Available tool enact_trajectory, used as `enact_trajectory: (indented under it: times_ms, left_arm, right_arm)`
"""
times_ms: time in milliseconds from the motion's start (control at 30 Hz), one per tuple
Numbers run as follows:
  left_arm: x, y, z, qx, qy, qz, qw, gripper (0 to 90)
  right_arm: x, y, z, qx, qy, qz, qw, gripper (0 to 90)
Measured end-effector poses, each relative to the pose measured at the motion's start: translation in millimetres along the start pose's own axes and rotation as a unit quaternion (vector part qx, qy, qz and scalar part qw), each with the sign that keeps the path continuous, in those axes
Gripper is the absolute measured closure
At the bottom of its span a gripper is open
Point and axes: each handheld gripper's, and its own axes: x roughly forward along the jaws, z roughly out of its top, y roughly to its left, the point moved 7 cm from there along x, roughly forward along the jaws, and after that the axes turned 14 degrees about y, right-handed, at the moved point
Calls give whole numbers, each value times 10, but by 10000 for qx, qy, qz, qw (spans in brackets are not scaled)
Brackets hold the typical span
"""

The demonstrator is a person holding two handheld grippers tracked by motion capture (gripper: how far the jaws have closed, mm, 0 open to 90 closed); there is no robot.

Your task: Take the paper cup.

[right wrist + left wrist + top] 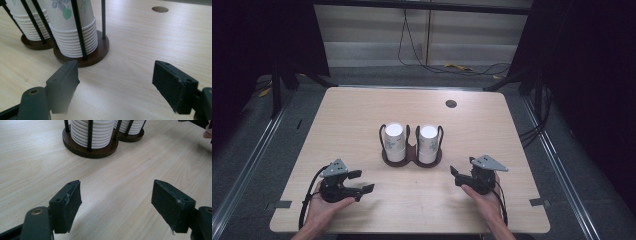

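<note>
- Paper cup stacks (411, 141): two, upside down in a double holder (412, 159), untouched.
- Your left gripper (366, 181) and right gripper (453, 177): both spread wide, empty.
- Step, likely: approach; choose a stack.

A dark brown wooden cup holder (411, 158) with 2 round bases joined side by side is sitting near the middle of the light wood table (492, 130). Thin black upright rods are rising from each base and looping over at the top. Each ring of rods is enclosing 1 stack of white paper cups, stacked upside down: the left stack (394, 142) and the right stack (428, 143), both printed with small blue flowers and green leaves.
</note>
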Motion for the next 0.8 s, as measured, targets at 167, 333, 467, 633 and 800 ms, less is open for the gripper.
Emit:
enact_trajectory:
  times_ms: [167, 333, 467, 633, 800]
  left_arm:
    - [1, -15, 27, 40, -29, -17, 10000, 247]
    - [20, -27, 60, 99, -21, -96, 9999, 259]
    - [40, -32, 51, 132, 37, -93, 9999, 264]
    - [27, -51, 47, 177, 32, -36, 9998, 271]
    - [9, -75, 35, 236, 47, -4, 9997, 275]
  right_arm:
    - [-19, 48, 2, -22, -55, 225, 9997, 231]
    - [52, 117, -22, -191, 148, 459, 9987, 214]
    - [54, 154, 3, -293, 33, 562, 9980, 255]
    - [74, 194, 19, -263, 103, 709, 9971, 255]
    - [52, 264, 88, -332, 172, 964, 9946, 259]
